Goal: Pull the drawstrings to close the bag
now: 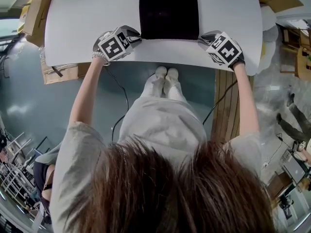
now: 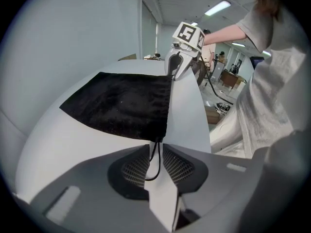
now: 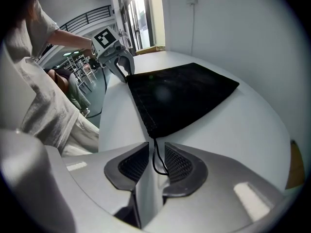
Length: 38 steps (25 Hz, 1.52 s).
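Pale and rounded, the white surface (image 1: 87,28) carries a flat black fabric drawstring bag (image 1: 168,11) at its near edge, its mouth spread full width. We judge the closing barely begun, since no gathering shows. Our left claw (image 2: 155,148) stands partly open around one thin black cord loop (image 2: 159,160) at the bag's corner, pads not pinching. Our right claw (image 3: 156,147) likewise brackets the other cord loop (image 3: 154,163). Clamping and pulling outward remain.

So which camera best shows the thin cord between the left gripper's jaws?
The left gripper view: the cord loop runs from the black bag's corner down between the open jaws. In the head view the left gripper covers it. The right gripper view shows that corner far off, the cord too small to see.
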Each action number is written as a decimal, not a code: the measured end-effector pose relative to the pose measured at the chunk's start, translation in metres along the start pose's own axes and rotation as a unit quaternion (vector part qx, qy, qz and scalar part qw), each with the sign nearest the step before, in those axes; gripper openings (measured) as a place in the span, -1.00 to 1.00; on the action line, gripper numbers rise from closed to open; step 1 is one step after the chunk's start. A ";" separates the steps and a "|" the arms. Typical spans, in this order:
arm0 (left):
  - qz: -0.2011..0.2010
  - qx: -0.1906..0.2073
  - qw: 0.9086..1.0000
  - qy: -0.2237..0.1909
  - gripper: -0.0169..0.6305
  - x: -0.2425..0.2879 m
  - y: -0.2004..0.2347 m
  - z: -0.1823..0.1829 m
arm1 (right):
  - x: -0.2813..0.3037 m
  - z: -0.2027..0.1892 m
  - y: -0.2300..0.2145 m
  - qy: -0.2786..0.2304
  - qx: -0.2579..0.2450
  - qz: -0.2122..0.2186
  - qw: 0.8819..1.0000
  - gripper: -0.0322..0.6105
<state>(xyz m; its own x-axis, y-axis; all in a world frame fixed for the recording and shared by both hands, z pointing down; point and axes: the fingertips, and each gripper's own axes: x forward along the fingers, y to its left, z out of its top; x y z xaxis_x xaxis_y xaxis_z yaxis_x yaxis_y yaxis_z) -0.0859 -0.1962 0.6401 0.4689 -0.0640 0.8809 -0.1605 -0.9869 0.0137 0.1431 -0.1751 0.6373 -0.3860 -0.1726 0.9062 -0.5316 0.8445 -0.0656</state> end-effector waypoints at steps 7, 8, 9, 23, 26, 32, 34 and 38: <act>0.002 -0.046 0.999 0.005 -0.73 0.000 0.001 -0.002 | 0.001 -0.002 0.000 0.016 -0.004 -0.005 1.000 -0.64; 0.000 -0.052 0.999 0.008 -0.73 0.000 0.001 -0.003 | 0.001 -0.002 0.000 0.017 -0.004 -0.005 1.000 -0.64; -0.001 -0.057 0.998 0.012 -0.74 0.000 0.001 -0.003 | 0.001 -0.003 0.000 0.018 -0.003 -0.005 1.000 -0.65; -0.005 -0.113 0.993 0.041 -0.90 0.006 -0.002 -0.016 | 0.003 0.000 -0.009 0.069 -0.013 -0.014 0.997 -0.86; -0.004 -0.121 0.991 0.049 -0.93 0.006 -0.003 -0.016 | 0.002 0.002 -0.008 0.094 -0.034 -0.022 0.995 -0.86; 0.001 -0.144 0.989 0.040 -0.94 0.006 -0.002 -0.015 | 0.003 0.000 -0.010 0.078 -0.010 -0.026 0.997 -0.86; 0.004 -0.150 0.988 0.032 -0.94 0.005 -0.003 -0.016 | 0.002 0.000 -0.010 0.075 -0.012 -0.030 0.997 -0.86; 0.021 -0.159 0.987 0.021 -0.95 0.003 -0.004 -0.016 | 0.001 -0.001 -0.007 0.056 -0.009 -0.031 0.998 -0.87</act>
<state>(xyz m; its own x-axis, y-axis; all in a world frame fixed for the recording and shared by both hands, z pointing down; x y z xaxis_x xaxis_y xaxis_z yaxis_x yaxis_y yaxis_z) -0.0976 -0.1906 0.6505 0.4202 -0.0919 0.9028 -0.4472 -0.8866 0.1179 0.1467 -0.1807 0.6392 -0.2653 -0.1688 0.9493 -0.5375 0.8433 -0.0002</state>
